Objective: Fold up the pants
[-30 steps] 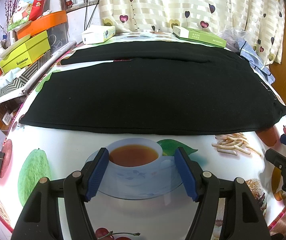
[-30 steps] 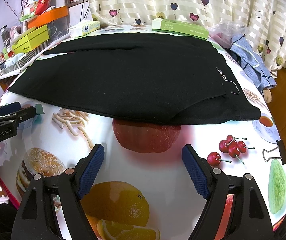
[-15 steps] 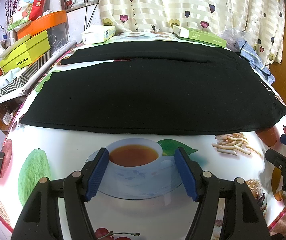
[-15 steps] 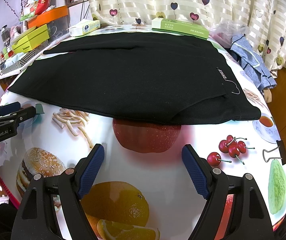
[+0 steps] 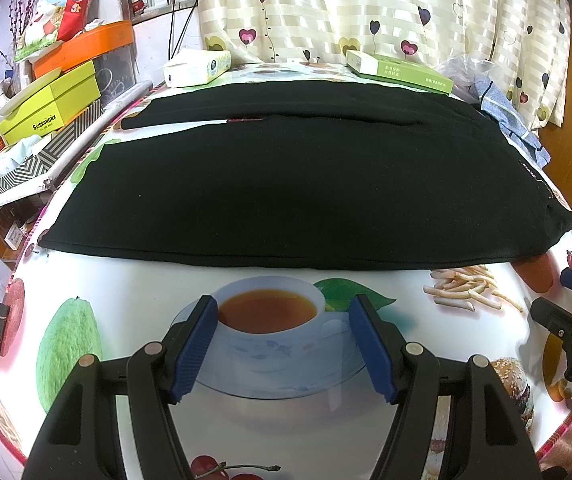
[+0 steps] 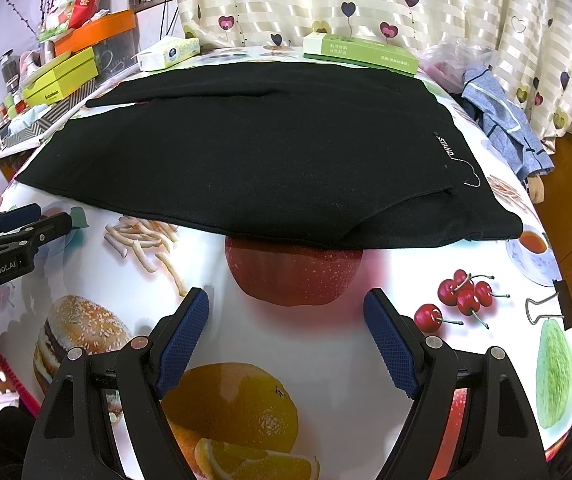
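Nothing has moved: both grippers' fingers gape empty before the pants (image 5: 286, 184), whose label (image 6: 444, 146) only the right view reads.

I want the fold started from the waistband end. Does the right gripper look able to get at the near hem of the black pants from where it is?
Probably yes: the right gripper is open, and only bare tablecloth lies between it and the black pants.

Fruit-print tabletop (image 5: 133, 284) is carrying black pants (image 5: 294, 184) laid flat, with a tissue box (image 5: 197, 68), green box (image 5: 398, 70) and blue garment (image 6: 502, 124) sitting along the back.
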### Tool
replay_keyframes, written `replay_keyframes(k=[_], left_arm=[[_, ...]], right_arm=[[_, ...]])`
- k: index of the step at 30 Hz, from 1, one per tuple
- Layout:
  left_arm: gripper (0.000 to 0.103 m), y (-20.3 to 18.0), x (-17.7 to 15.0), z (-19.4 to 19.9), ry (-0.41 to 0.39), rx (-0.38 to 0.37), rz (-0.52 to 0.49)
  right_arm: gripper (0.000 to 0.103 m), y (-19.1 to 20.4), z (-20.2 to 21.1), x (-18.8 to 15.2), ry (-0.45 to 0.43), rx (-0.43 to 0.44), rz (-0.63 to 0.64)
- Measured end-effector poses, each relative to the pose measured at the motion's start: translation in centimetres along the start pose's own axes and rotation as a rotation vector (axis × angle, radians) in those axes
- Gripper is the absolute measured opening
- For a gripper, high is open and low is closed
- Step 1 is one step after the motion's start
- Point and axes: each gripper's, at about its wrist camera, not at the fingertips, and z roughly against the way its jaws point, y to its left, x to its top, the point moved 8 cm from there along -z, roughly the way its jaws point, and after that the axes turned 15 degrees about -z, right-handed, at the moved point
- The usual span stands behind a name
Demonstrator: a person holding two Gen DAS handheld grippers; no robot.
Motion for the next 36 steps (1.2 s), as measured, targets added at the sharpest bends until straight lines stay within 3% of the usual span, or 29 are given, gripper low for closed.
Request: replay_keyframes(k=[36], left_arm=[[0.071,-0.11,-0.17,-0.05,-0.003,0.001,-0.008]], right_arm=[[0.08,0.03,-0.01,-0.05,0.009,0.003,0.01]])
